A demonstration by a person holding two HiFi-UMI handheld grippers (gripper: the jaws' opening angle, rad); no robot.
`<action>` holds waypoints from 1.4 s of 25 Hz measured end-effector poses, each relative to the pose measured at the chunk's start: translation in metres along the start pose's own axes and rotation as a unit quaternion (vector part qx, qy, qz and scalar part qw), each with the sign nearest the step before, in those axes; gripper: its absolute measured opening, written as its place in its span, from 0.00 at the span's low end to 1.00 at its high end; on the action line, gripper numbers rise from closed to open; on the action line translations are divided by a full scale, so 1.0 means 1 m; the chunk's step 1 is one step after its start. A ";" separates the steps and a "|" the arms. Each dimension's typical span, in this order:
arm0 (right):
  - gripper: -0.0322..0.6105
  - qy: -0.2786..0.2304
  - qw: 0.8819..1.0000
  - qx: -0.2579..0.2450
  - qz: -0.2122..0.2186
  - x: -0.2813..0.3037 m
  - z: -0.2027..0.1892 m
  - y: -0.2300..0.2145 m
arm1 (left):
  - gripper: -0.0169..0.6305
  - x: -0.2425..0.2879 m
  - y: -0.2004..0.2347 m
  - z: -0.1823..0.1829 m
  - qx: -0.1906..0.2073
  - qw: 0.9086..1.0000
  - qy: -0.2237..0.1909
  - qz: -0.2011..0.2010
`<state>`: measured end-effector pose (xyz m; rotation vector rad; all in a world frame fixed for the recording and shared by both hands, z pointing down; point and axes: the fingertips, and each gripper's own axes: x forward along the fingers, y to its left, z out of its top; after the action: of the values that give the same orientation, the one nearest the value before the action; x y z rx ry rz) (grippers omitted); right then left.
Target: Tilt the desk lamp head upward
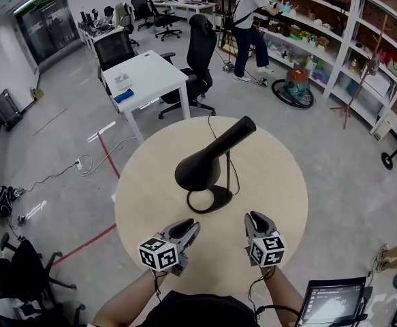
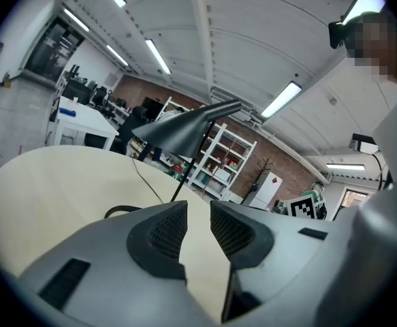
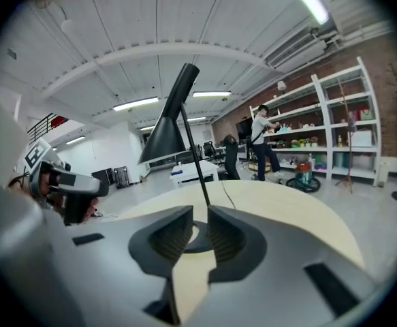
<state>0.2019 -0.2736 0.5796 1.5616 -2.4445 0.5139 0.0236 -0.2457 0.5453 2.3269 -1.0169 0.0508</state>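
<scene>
The black desk lamp stands on the round pale counter just ahead of both tools and apart from them, its ring base lying ahead of the gap between the two. The left tool is released, its jaws a narrow slit apart with only bare counter showing between them, and the lamp's wide shade hangs ahead of it and slightly to its right. The right tool is likewise released and empty, with the thin lamp stem rising straight ahead of its jaws.
</scene>
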 end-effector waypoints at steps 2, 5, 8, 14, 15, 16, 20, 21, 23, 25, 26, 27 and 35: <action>0.13 -0.002 1.000 -0.005 -0.009 0.012 0.010 -0.007 | 0.17 0.008 0.004 0.003 -0.007 1.000 0.000 -0.004; 0.13 -0.005 1.000 -0.014 -0.023 0.029 0.021 -0.018 | 0.17 0.021 0.010 0.013 -0.016 1.000 -0.005 -0.015; 0.15 -0.005 0.999 -0.025 -0.029 0.047 0.029 -0.022 | 0.17 0.031 0.019 0.024 -0.034 0.999 -0.016 -0.019; 0.22 -0.013 0.998 -0.052 -0.014 0.081 0.042 -0.011 | 0.24 0.036 0.033 0.041 -0.058 0.997 -0.044 -0.027; 0.22 -0.014 0.998 -0.057 -0.012 0.088 0.044 -0.008 | 0.27 0.038 0.035 0.043 -0.065 0.996 -0.049 -0.031; 0.23 -0.014 0.998 -0.061 -0.009 0.094 0.045 -0.004 | 0.30 0.039 0.036 0.045 -0.071 0.995 -0.052 -0.036; 0.23 -0.011 0.998 -0.068 -0.012 0.114 0.046 0.005 | 0.33 0.045 0.043 0.046 -0.108 0.992 -0.053 -0.048; 0.23 -0.010 0.998 -0.068 -0.016 0.117 0.046 0.005 | 0.33 0.047 0.044 0.047 -0.126 0.989 -0.057 -0.054; 0.23 -0.010 0.998 -0.065 -0.022 0.122 0.047 0.005 | 0.33 0.049 0.045 0.049 -0.165 0.981 -0.069 -0.075; 0.23 -0.014 0.998 -0.063 -0.027 0.125 0.047 0.006 | 0.33 0.051 0.044 0.051 -0.193 0.973 -0.077 -0.097; 0.23 -0.015 0.997 -0.064 -0.029 0.127 0.047 0.006 | 0.33 0.051 0.044 0.051 -0.202 0.970 -0.080 -0.106; 0.23 -0.017 0.997 -0.064 -0.030 0.128 0.047 0.006 | 0.33 0.051 0.043 0.051 -0.209 0.967 -0.084 -0.116; 0.22 -0.022 0.997 -0.062 -0.035 0.135 0.051 0.006 | 0.33 0.046 0.041 0.072 -0.239 0.951 -0.124 -0.150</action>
<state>0.1404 -0.4041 0.5782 1.6160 -2.3930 0.3127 0.0146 -0.3360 0.5189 2.0342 -0.6776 -0.5605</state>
